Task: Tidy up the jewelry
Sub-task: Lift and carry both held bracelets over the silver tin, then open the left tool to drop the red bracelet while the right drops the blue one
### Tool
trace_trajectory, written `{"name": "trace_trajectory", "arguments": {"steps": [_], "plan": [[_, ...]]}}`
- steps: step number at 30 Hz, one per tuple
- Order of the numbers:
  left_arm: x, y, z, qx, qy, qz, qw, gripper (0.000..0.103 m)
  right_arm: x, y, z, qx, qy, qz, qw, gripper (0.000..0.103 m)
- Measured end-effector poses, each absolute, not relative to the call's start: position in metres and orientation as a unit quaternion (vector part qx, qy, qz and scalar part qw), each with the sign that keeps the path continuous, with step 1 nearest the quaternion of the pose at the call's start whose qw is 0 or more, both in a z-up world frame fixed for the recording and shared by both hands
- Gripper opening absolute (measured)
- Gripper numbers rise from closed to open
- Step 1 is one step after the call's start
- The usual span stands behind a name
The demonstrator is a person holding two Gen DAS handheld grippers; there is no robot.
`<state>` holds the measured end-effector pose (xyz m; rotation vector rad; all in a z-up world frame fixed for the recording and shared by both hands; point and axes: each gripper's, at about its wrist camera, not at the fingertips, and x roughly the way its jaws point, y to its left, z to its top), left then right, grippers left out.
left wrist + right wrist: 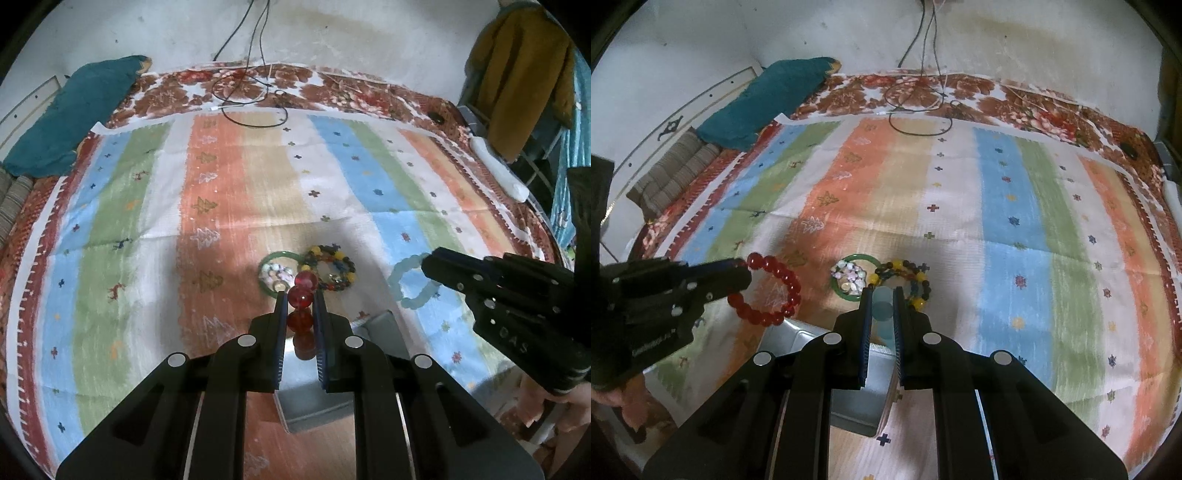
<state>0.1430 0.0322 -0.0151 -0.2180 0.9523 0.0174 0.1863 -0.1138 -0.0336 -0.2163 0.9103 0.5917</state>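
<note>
Two bracelets hang in your grippers above a striped cloth [236, 177] spread over a bed. Your left gripper [301, 299] is clamped on a red bead bracelet [303, 293]; in the right wrist view that same loop [775, 291] dangles from the gripper at nine o'clock. Your right gripper [882, 299] is pinched on a pale blue bead bracelet [884, 310], whose ring [410, 280] shows at three o'clock in the left wrist view, dangling from the black fingers. Both loops are lifted clear of the cloth.

Straight ahead at twelve o'clock of each gripper, a green bangle [275, 256] lies flat on the cloth with a small pale beaded piece [277, 275] inside it. Just beside it, toward one o'clock, rests a multicoloured bead bracelet [332, 271], touching or nearly touching the bangle.

Below the grippers, at six o'clock, sits an open grey box [857, 398]. Cables [251, 92] trail across the far edge of the bed at twelve o'clock, and a teal cushion [74, 114] lies at ten o'clock.
</note>
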Motion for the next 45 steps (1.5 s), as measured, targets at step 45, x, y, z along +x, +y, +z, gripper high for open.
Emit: {"name": "trace_trajectory", "arguments": {"steps": [45], "plan": [[0.103, 0.029, -0.015, -0.105, 0.454, 0.031, 0.884, 0.032, 0.157, -0.132, -0.044, -0.107, 0.456, 0.264, 0.843, 0.031]]}}
